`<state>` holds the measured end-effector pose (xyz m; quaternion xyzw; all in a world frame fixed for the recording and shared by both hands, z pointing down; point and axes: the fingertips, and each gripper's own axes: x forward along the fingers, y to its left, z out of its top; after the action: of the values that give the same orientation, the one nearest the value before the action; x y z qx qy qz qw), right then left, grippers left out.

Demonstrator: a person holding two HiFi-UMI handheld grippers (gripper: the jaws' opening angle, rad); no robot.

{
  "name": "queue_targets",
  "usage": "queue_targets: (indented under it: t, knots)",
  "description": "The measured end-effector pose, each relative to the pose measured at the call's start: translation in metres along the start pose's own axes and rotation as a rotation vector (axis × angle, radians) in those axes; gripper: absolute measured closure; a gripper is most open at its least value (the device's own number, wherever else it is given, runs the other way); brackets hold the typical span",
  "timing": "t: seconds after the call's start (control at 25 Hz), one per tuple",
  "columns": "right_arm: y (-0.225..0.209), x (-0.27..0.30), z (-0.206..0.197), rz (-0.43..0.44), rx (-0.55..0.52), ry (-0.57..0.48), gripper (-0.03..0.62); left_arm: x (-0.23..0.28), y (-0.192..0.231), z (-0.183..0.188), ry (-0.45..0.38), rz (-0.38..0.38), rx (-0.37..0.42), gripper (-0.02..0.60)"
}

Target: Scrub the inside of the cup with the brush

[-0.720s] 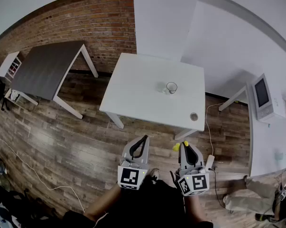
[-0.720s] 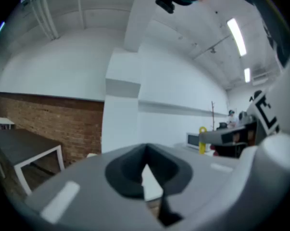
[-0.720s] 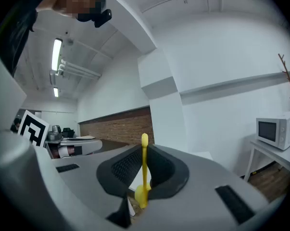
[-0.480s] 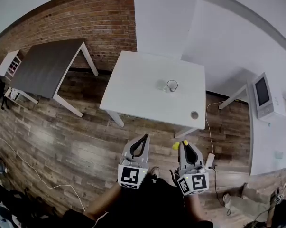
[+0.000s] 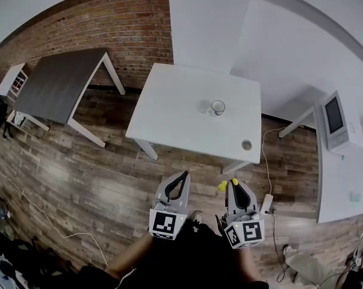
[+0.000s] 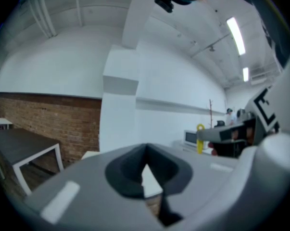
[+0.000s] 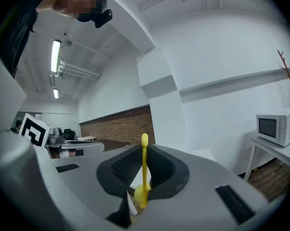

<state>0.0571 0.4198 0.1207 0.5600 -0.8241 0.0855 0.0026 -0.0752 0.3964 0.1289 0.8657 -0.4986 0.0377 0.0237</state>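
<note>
- Left fingers point(image 6: 123, 170) are pressed together, empty.
- Right fingers point(image 7: 118, 170) clamp the yellow brush point(image 7: 144, 165), handle upright.
- Both hang over the wood floor point(image 5: 79, 173), near the white worktop point(image 5: 181, 119).
- The cup point(image 5: 218, 108) stands on that worktop, well apart from both.
- A brick wall point(image 5: 121, 29) and a dark table point(image 5: 58, 86) lie to the left, a microwave point(image 5: 335, 122) to the right.

Bright and even all over. Lit from long ceiling lights point(image 6: 235, 32) overhead. Only soft shadows under the tabletop point(image 5: 181, 113). Bent round at the edges, black in the corners. Blurry up close.
</note>
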Motion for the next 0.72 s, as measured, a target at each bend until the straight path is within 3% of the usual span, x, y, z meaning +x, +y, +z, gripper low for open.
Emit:
queue_targets:
  t: [0.4,0.72]
  knots:
    - [-0.037,-0.011,-0.009,0.015,-0.001,0.014,0.563,0.021,-0.03,-0.015,0.008,0.016,-0.025,0.578]
    - [-0.059,0.015,-0.01,0.055,0.0,0.012,0.564,0.043,-0.035,-0.021,0.061,0.027,0.032,0.578]
